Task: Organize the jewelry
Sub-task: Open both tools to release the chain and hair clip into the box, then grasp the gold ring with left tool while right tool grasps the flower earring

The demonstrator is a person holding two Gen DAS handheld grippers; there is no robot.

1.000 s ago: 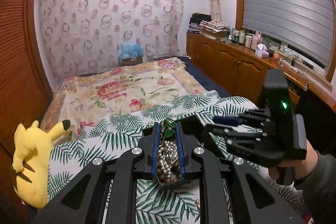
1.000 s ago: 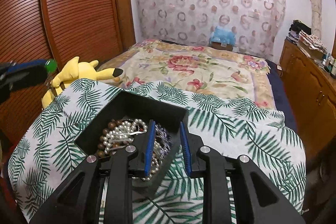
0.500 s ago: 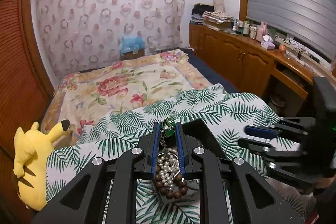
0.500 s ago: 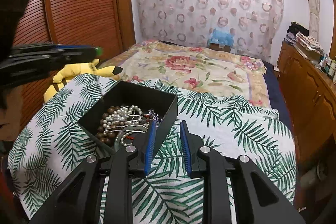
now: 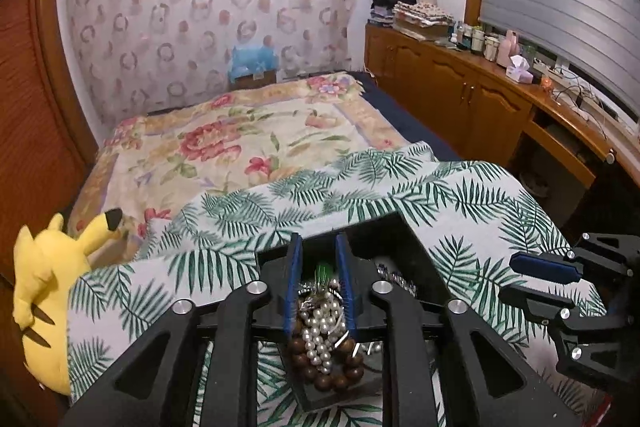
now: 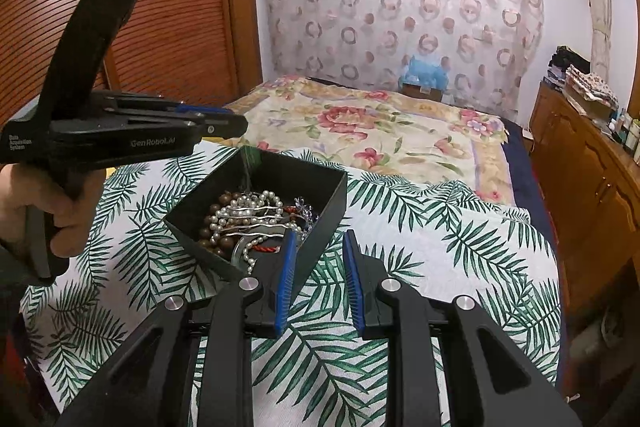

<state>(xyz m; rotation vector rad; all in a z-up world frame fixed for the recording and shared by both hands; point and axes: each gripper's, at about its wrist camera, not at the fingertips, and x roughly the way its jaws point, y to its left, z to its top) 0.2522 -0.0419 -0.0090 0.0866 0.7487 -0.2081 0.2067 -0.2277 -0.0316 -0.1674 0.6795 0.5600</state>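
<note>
A black open box (image 5: 400, 239) (image 6: 324, 211) sits on a palm-leaf cloth (image 6: 420, 251). It holds a pearl string (image 5: 320, 327) (image 6: 244, 211), brown wooden beads (image 5: 332, 379) and other pieces. My left gripper (image 5: 318, 241) (image 6: 236, 123) hovers over the box with its jaws opening. A green pendant (image 5: 322, 273) (image 6: 250, 163) is a blurred streak below its tips, inside the box and free of the pads. My right gripper (image 6: 320, 237) (image 5: 508, 279) stands open just right of the box's near corner, with only cloth showing between its fingers.
A yellow plush toy (image 5: 44, 291) lies at the cloth's left edge. Behind is a bed with a floral blanket (image 6: 380, 131). Wooden cabinets (image 5: 460, 99) with bottles run along the right. Slatted wooden doors (image 6: 168, 7) stand at the left. A hand (image 6: 52, 203) grips the left tool.
My left gripper sank over the box and its jaws widened. The green pendant left its tips and dropped. My right gripper drew back right, off the box's corner.
</note>
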